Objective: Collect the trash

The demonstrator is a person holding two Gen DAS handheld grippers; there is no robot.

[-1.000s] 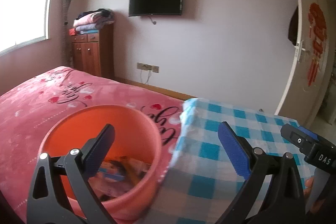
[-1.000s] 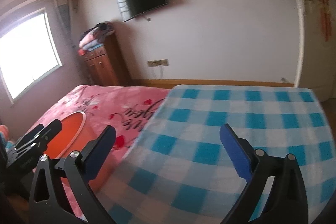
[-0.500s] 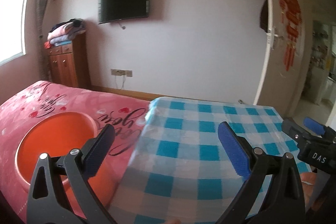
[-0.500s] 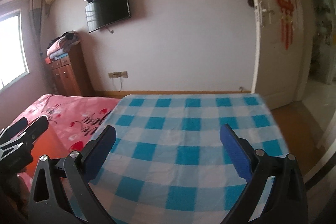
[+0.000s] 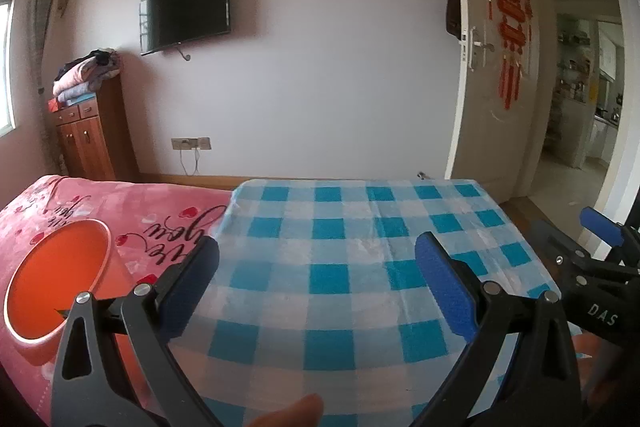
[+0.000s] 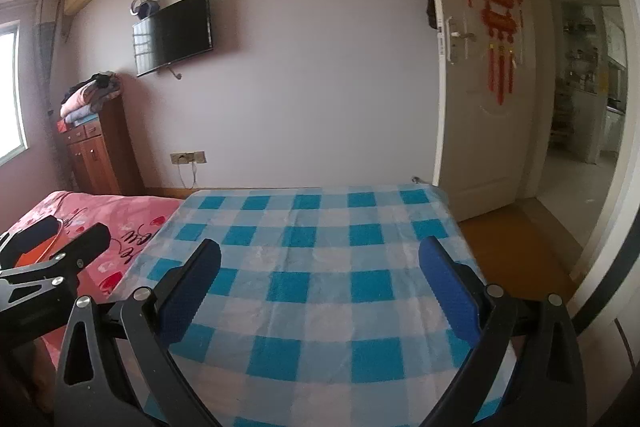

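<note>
Both grippers are held level, side by side, over the near edge of the blue checked cloth [image 5: 344,267].

Left gripper [image 5: 316,267]: fingers wide apart, nothing between the pads. Right gripper [image 6: 320,275]: likewise spread, empty. The right tool also shows at the far right of the left wrist view, and the left tool at the near left of the right wrist view, so the two hang close together. A fingertip [image 5: 296,413] shows at the bottom of the left wrist view.

Orange bin [image 5: 56,279]: sits on the pink blanket [image 5: 132,203], left of the checked cloth and just left of the left gripper. Its mouth faces up, so anything dropped from above would land inside. From this angle its contents cannot be seen.

No loose trash shows on the cloth or the blanket in either view. Judgement: collection looks finished or paused; the open, idle fingers fit a neutral hold with nothing to carry.

Background only: wall television [image 5: 188,11], wooden cabinet [image 5: 94,139] with folded bedding far left, open door [image 6: 476,75] far right.
</note>
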